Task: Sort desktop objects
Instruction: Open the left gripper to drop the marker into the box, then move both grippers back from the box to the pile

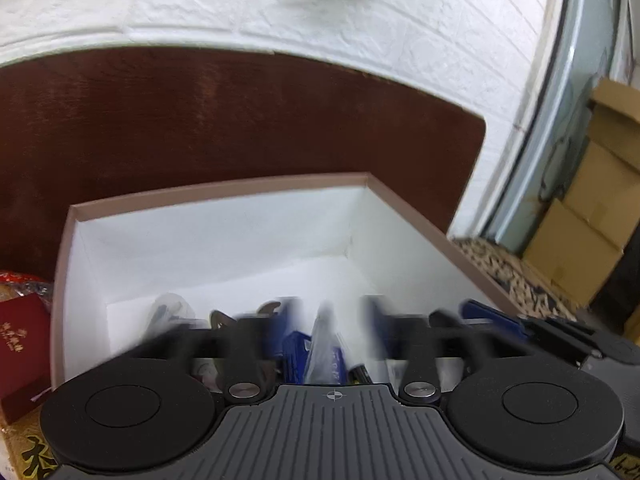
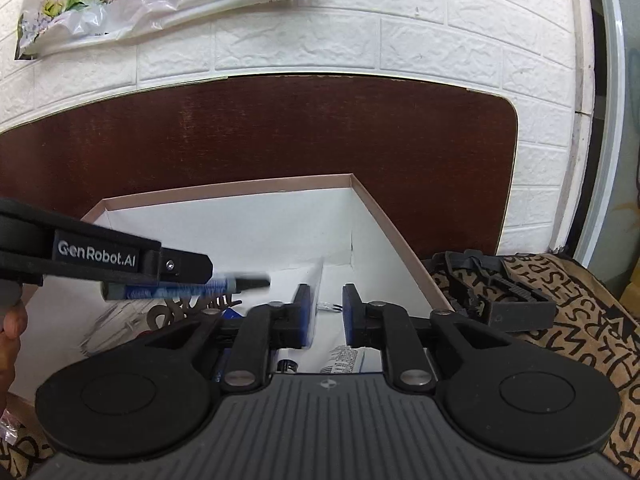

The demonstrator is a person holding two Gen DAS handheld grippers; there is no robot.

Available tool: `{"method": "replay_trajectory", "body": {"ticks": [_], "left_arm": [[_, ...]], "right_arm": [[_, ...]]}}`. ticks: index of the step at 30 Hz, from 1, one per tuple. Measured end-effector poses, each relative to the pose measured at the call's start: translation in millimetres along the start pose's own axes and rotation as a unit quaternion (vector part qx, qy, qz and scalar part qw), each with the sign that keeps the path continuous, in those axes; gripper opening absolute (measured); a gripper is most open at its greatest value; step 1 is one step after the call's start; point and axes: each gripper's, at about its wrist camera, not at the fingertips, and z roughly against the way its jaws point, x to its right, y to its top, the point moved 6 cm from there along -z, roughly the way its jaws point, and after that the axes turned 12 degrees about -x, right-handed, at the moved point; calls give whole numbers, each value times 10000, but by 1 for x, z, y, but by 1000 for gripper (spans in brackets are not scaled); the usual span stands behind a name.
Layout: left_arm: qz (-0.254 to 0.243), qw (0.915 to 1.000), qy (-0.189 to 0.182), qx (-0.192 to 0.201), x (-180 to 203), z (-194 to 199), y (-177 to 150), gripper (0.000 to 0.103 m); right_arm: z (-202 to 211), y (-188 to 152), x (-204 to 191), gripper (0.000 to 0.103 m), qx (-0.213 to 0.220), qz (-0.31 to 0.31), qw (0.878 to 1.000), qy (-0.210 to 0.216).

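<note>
Blue-labelled black-capped marker pen (image 2: 188, 289) clamped in left tongs (image 2: 200, 276) over white-lined pink-rimmed cardboard box (image 2: 240, 192); right tongs (image 2: 326, 312) parted, empty; release low, clear of rim.

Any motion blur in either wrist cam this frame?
Left wrist view: heavy blur on the left gripper fingers and the items in the box; the wall also smears. Right wrist view: mostly sharp; the right gripper is crisp, only the marker under the other gripper is streaked.
</note>
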Motion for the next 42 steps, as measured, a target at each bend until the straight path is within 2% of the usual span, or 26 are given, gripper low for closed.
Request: {"method": "replay_trajectory", "body": {"ticks": [1, 2, 4, 7, 8, 19, 30, 35, 42], "left_arm": [[58, 9999, 41, 151, -2, 6, -1, 101], [76, 9994, 73, 321, -3, 12, -3, 103], [-14, 9989, 95, 466, -2, 20, -4, 103], [-132, 9993, 81, 342, -1, 23, -9, 103], [-132, 9994, 70, 326, 0, 25, -11, 103], [-207, 9993, 168, 253, 6, 38, -25, 103], [-184, 9994, 153, 252, 9, 65, -38, 103], [-223, 9993, 243, 189, 10, 83, -54, 103], [-9, 9989, 406, 230, -2, 116, -85, 103]], "right_arm": [[2, -1, -1, 65, 42, 21, 10000, -38], [5, -1, -2, 74, 119, 54, 9999, -73], [9, -2, -5, 82, 194, 94, 9997, -111], [16, -4, -9, 100, 219, 98, 9997, -64], [17, -5, -11, 102, 208, 124, 9997, -35], [34, -10, -26, 103, 108, 331, 9994, -48], [64, -13, -48, 103, 232, 447, 9987, 63], [79, -20, -59, 103, 253, 479, 9984, 140], [99, -39, -86, 103, 216, 598, 9971, 407]]}}
